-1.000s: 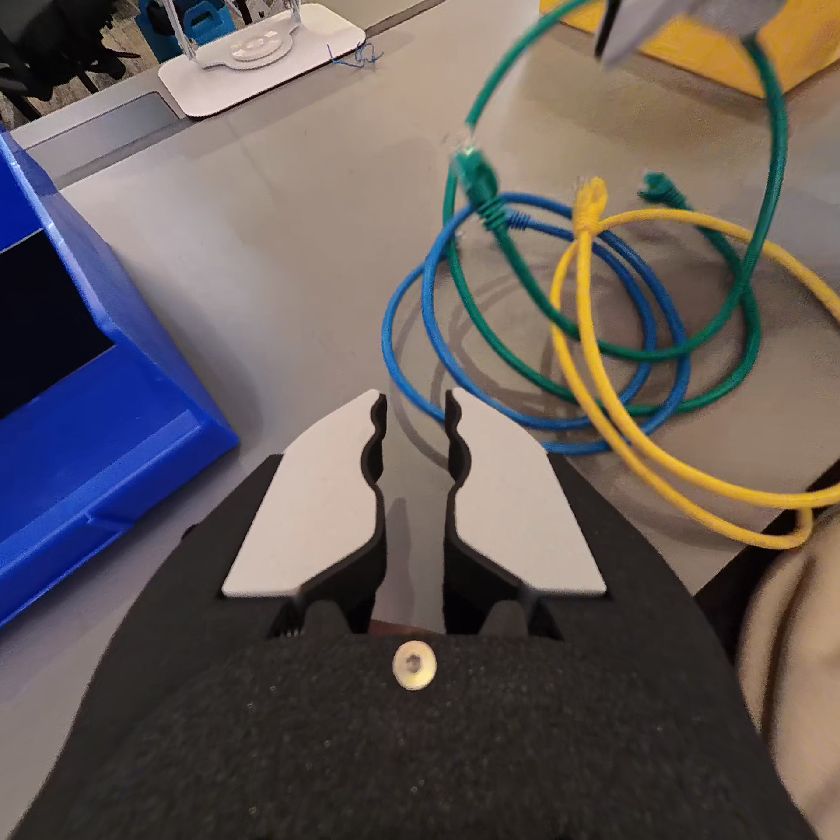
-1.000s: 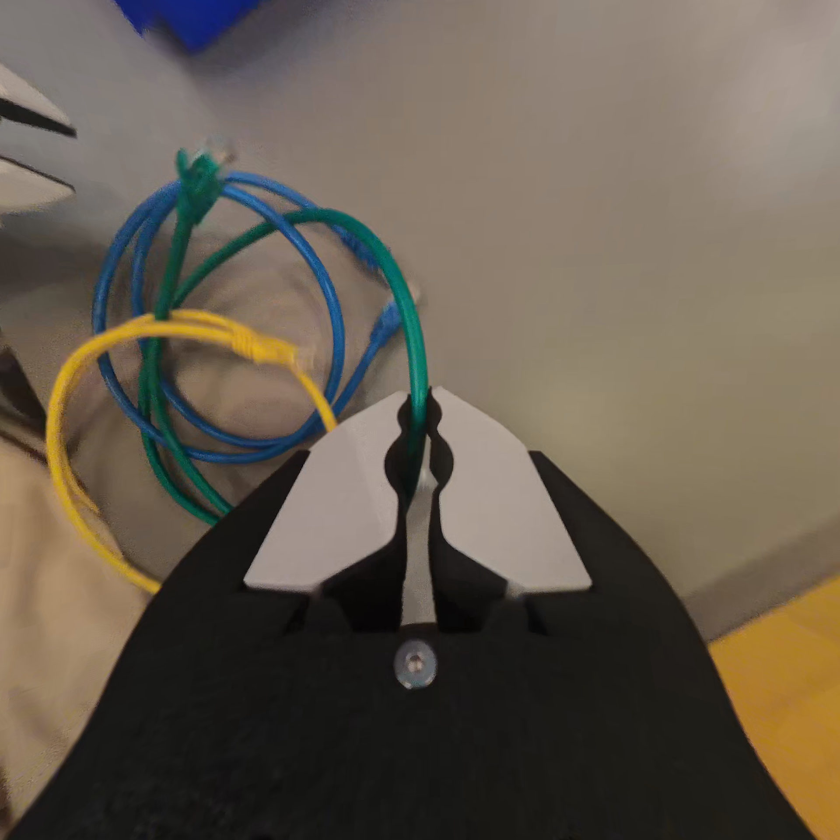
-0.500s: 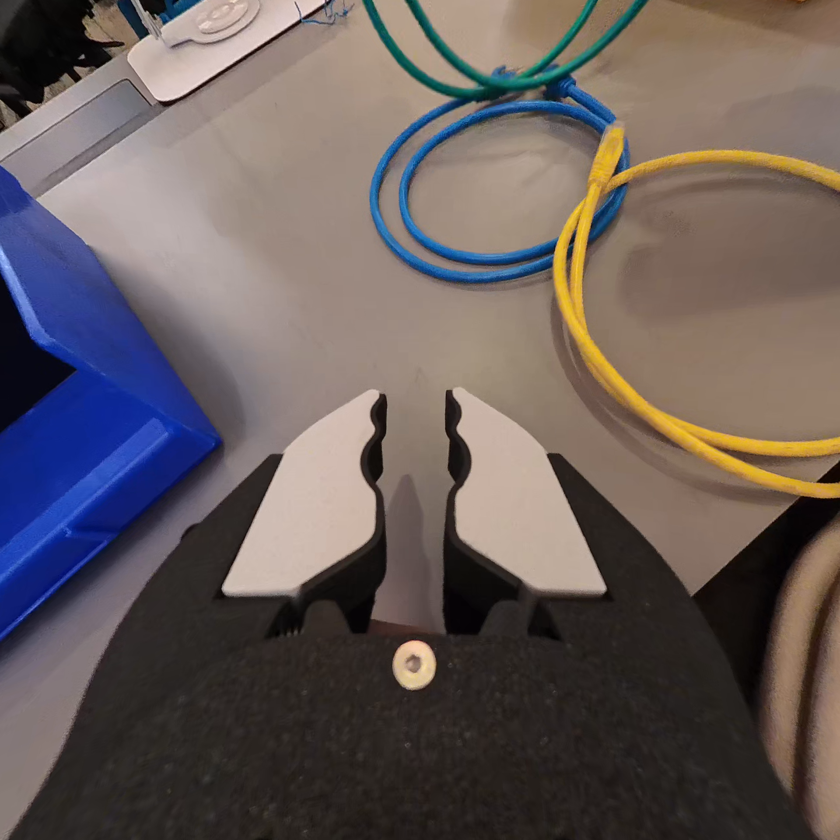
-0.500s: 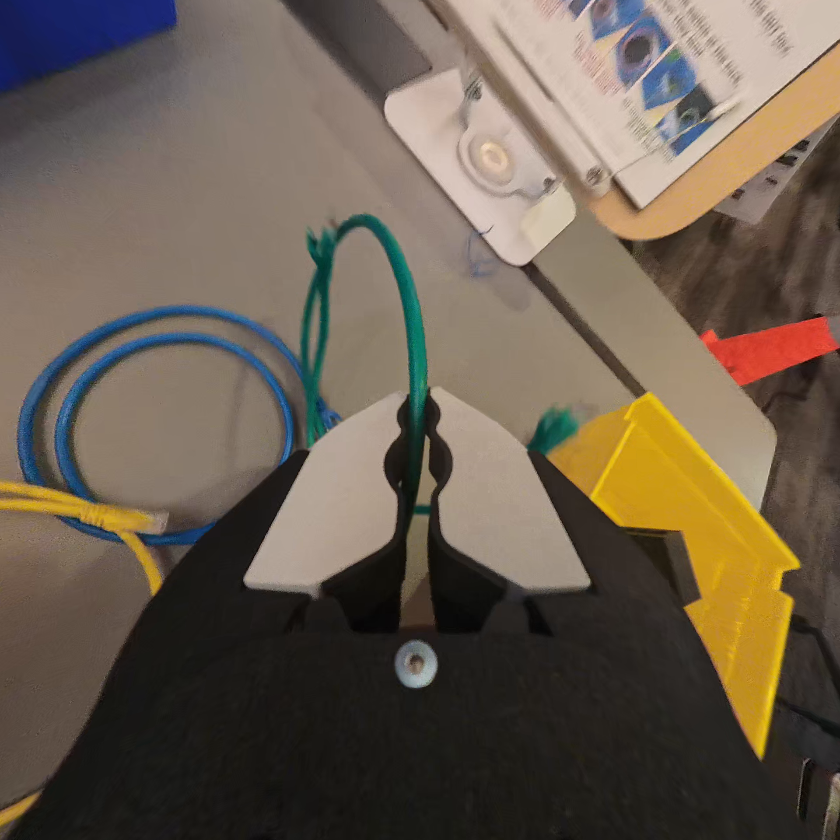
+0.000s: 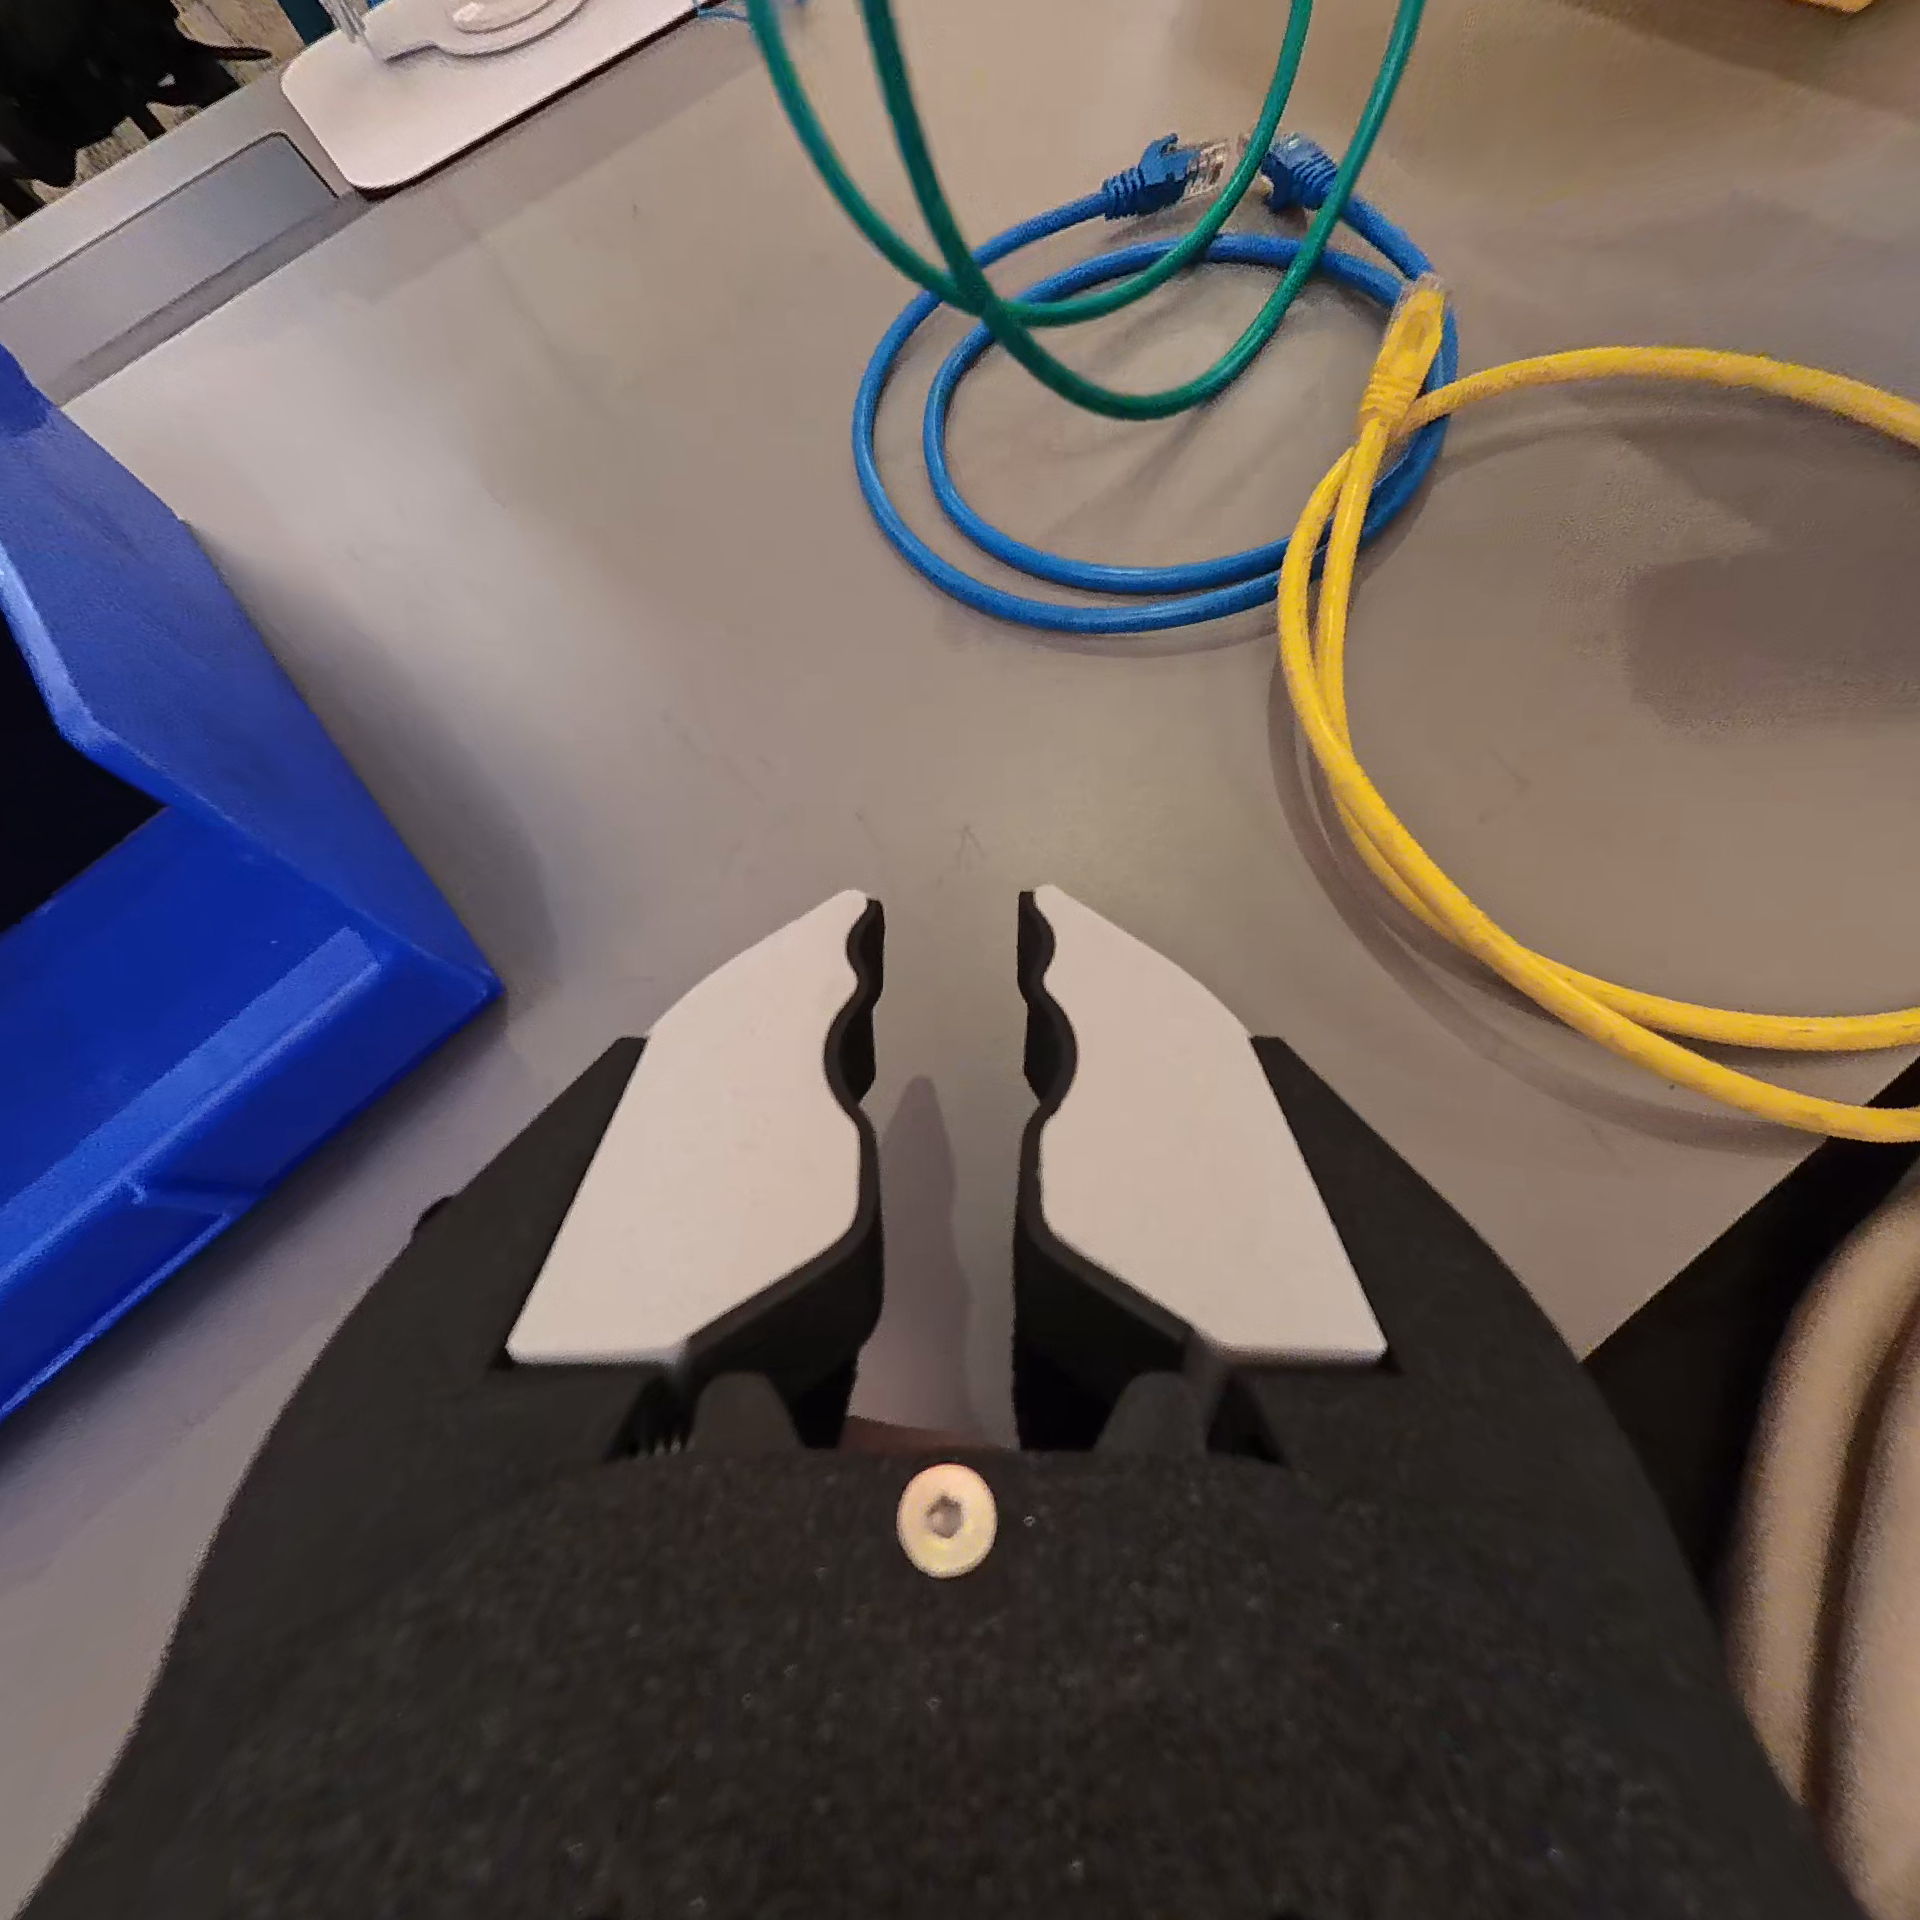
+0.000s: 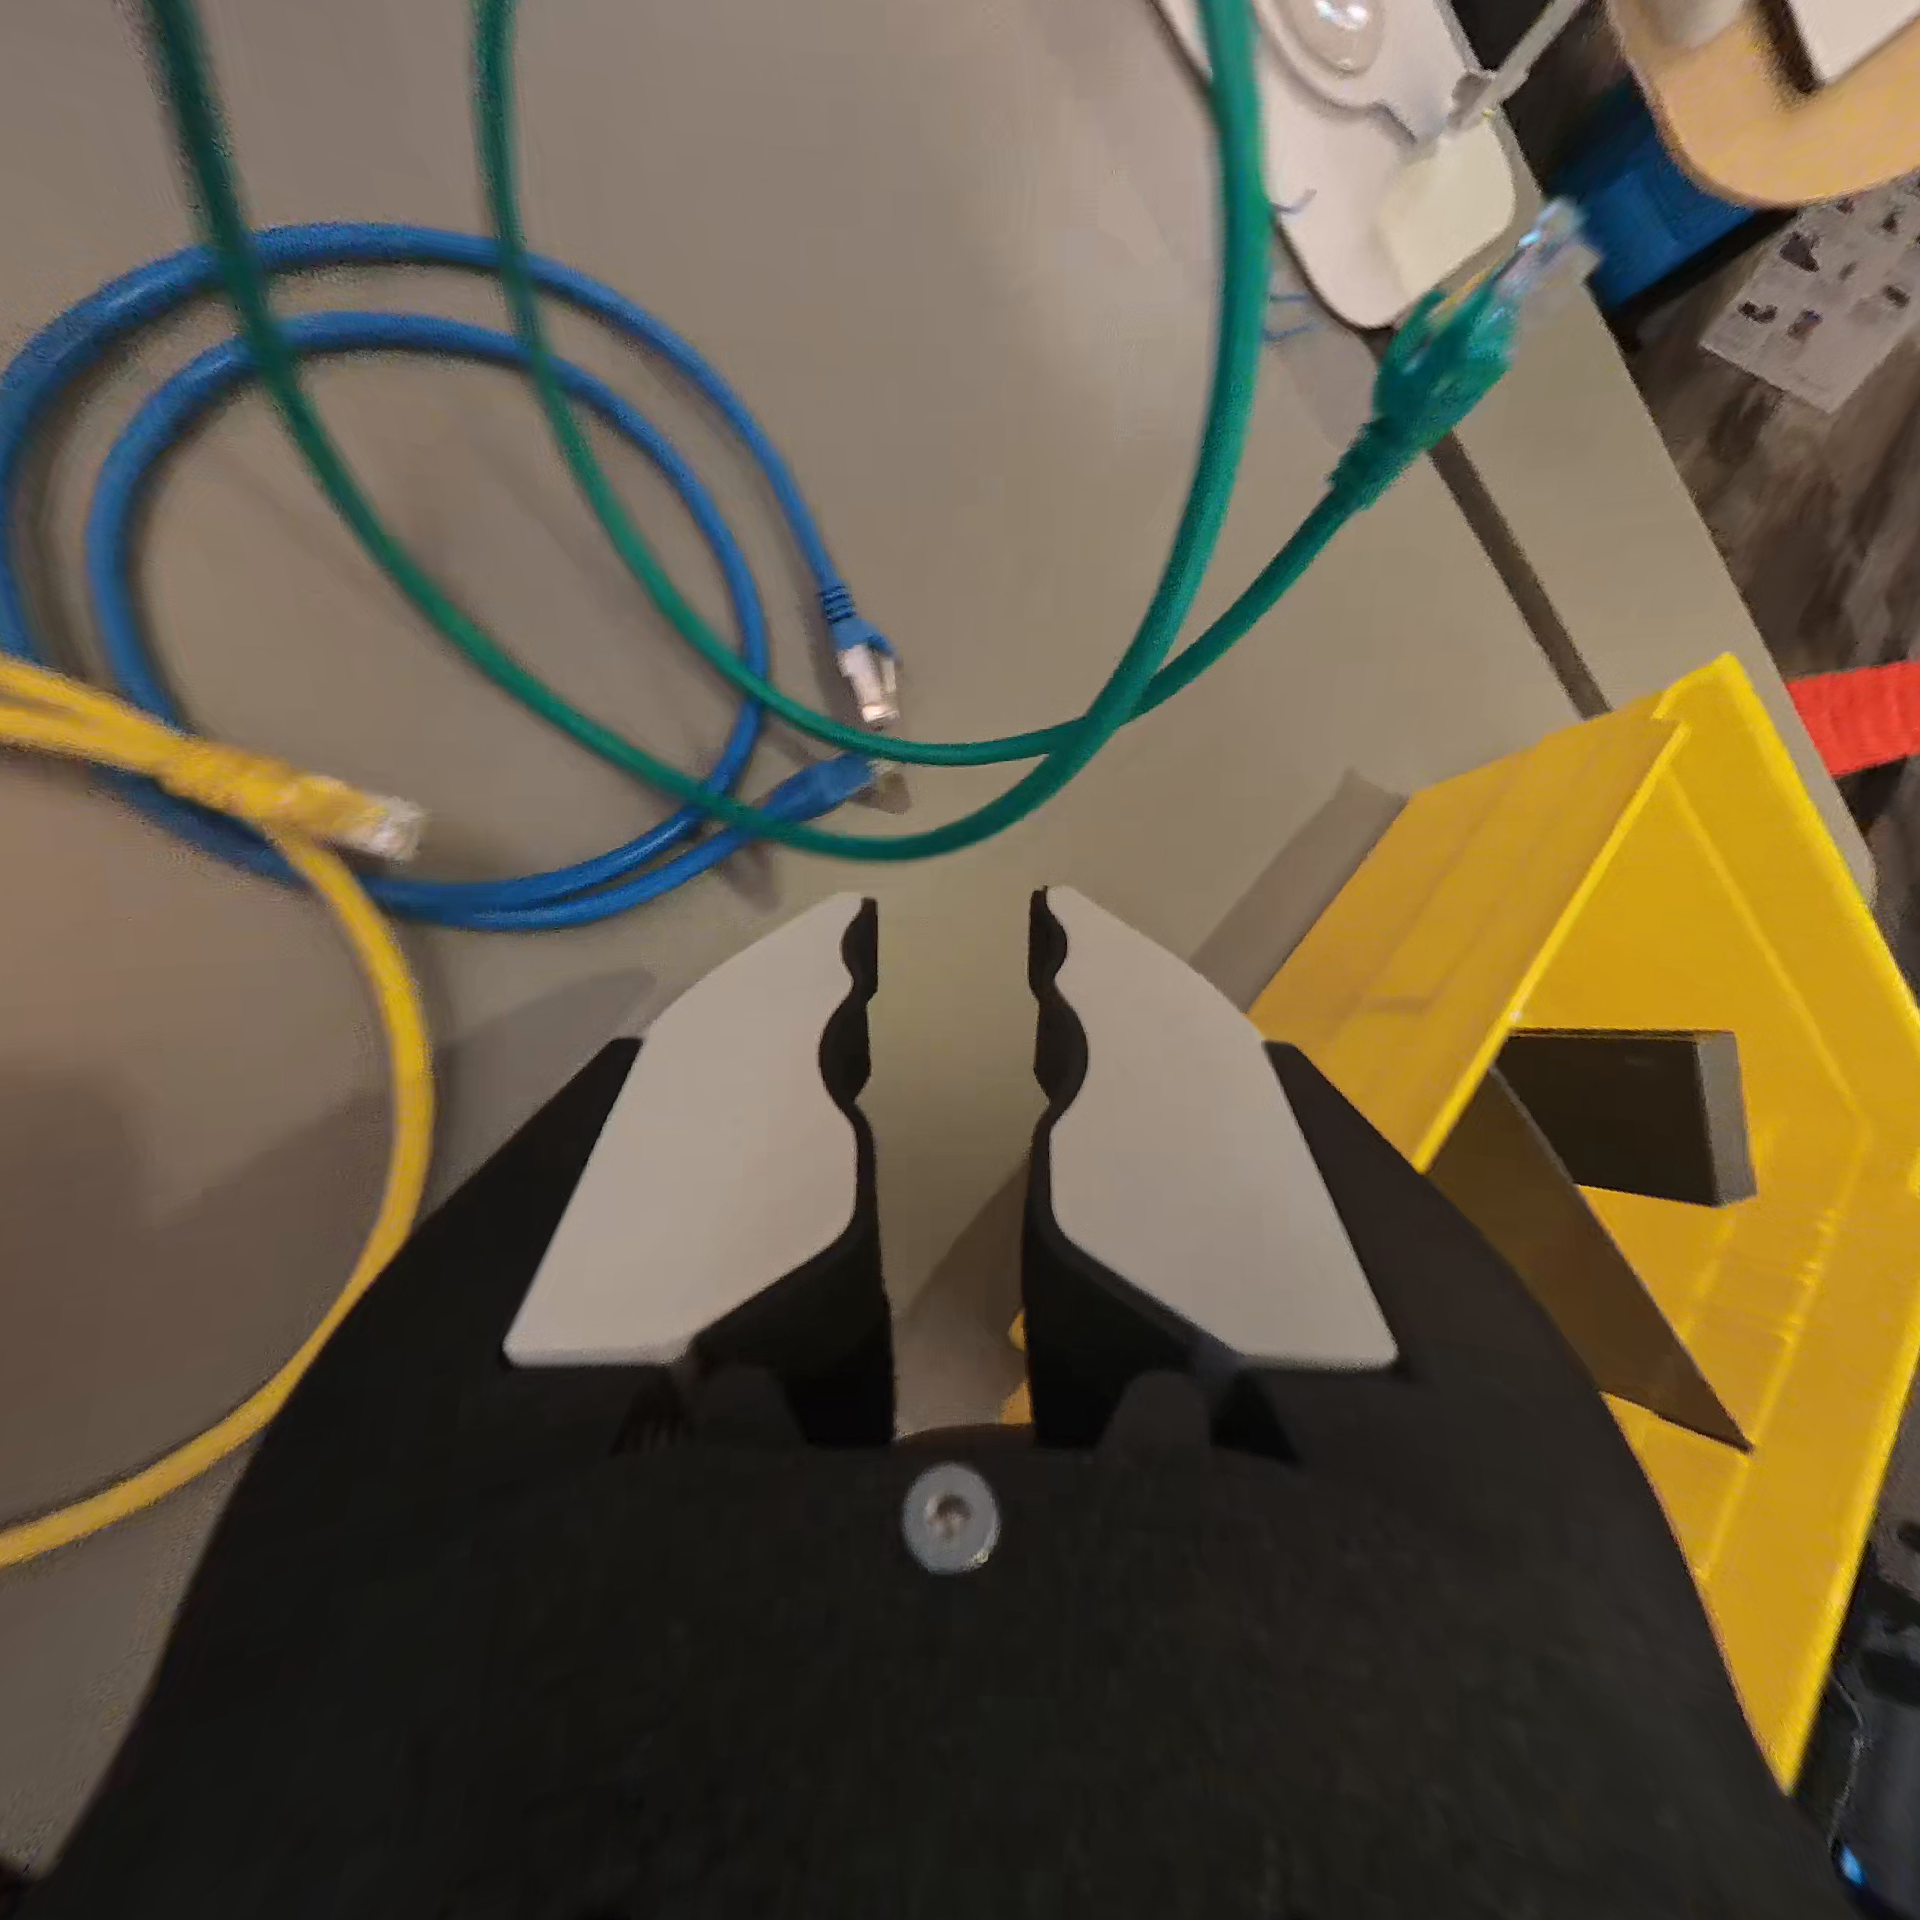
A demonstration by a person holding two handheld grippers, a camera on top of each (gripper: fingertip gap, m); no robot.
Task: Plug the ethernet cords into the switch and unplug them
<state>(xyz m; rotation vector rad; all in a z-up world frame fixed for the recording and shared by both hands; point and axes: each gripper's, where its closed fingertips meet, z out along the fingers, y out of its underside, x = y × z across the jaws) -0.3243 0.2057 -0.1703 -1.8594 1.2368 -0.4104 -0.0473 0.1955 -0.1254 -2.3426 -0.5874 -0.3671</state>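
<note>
While both of your grippers hover over the grey table (image 5: pixel 644 582), neither has hold of anything. Your left gripper (image 5: pixel 950 914) has its jaws parted by a clear gap, with bare table showing between them. Your right gripper (image 6: pixel 952 914) is parted about as wide, also with nothing between the fingers.

In the right wrist view, the green cord (image 6: pixel 1164 665) hangs in loose loops ahead of the fingertips, running up out of the top of the picture. One green plug (image 6: pixel 1455 343) is lifted off the table and points up and to the right, its clear tip toward the far edge of the table. What holds the cord up is out of view.

Your blue cord (image 5: pixel 1091 582) lies flat on the table in a double coil. In the left wrist view its two plugs (image 5: pixel 1164 177) sit close together at the far side of the coil. Overlapping the coil's right edge, the yellow cord (image 5: pixel 1455 883) curves in a wide loop, its plug (image 5: pixel 1408 343) pointing away from you.

At the left stands a blue bin (image 5: pixel 156 987); at the right, a yellow bin (image 6: pixel 1558 1039) with a dark flat piece (image 6: pixel 1621 1112) inside, partly hidden. A white base plate (image 5: pixel 499 94) sits at the table's far edge. Beyond that edge the floor (image 6: pixel 1818 499) is dark and blurred.
</note>
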